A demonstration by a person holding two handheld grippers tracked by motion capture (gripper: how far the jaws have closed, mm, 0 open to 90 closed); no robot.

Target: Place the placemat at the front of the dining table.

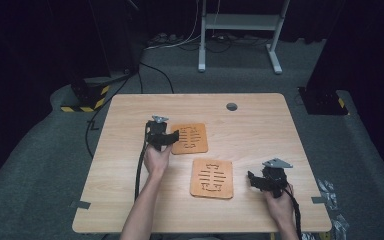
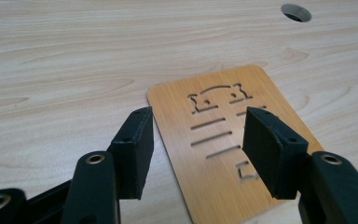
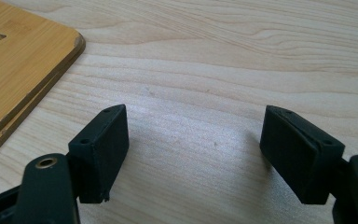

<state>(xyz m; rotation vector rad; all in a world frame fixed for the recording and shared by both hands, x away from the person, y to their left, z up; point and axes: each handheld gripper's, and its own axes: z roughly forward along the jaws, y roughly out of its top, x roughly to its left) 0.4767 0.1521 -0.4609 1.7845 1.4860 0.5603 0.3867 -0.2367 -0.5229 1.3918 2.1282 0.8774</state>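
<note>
— Jaws first: how do they stand on the left gripper (image 1: 174, 135)?
— Apart, nothing pinched. In the left gripper view its pads (image 2: 135, 149) straddle the near corner of a wooden board (image 2: 233, 140) without pressing on it; one pad hangs over bare table, the other over the board's face.
— And that board?
— Flat on the table, orange-brown, thin, with rounded corners. Cut through it are a small animal-face outline, a row of straight slots and a squared bracket shape. From the high view it lies left of centre (image 1: 189, 138), just beside the left gripper's tips.
— Moving right?
— A second board (image 1: 211, 178) of the same make lies nearer the person, well apart from the first. In the right gripper view its corner (image 3: 23, 70) shows a doubled edge, so it may sit on another; I cannot tell for sure.
— The right gripper (image 1: 252, 179)?
— Jaws wide apart over bare wood, holding nothing, near that board's right edge but not touching it.
— Any containers?
— I see none to report on.
— Surface and room?
— A pale wood-grain table (image 1: 260, 125) with a round grey hole (image 1: 231, 106) toward the far side. Grey carpet around it, dark curtains, a white frame (image 1: 240, 30) behind, and yellow-black striped bases (image 1: 87, 100) at the left.
</note>
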